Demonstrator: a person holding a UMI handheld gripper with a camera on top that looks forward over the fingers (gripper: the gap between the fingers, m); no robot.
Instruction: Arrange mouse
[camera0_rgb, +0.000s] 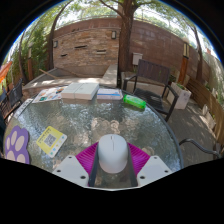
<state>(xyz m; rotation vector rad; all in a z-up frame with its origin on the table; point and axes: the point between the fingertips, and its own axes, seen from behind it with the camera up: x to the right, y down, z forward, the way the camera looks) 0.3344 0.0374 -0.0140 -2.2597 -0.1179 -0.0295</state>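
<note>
A white computer mouse (112, 152) sits between my gripper's (112, 160) two fingers, its rounded back facing up. The magenta pads (88, 156) press against both of its sides, so the gripper is shut on it. The mouse is held just over the near edge of a round glass table (100, 122). Whether it touches the glass is hidden by the fingers.
On the table are a purple paw-print mat (17, 142) at the left, a yellow and blue square card (50, 140), a stack of boxes (80, 92), a blue and white item (109, 95) and a green object (134, 102). Chairs (152, 75) and a brick wall stand beyond.
</note>
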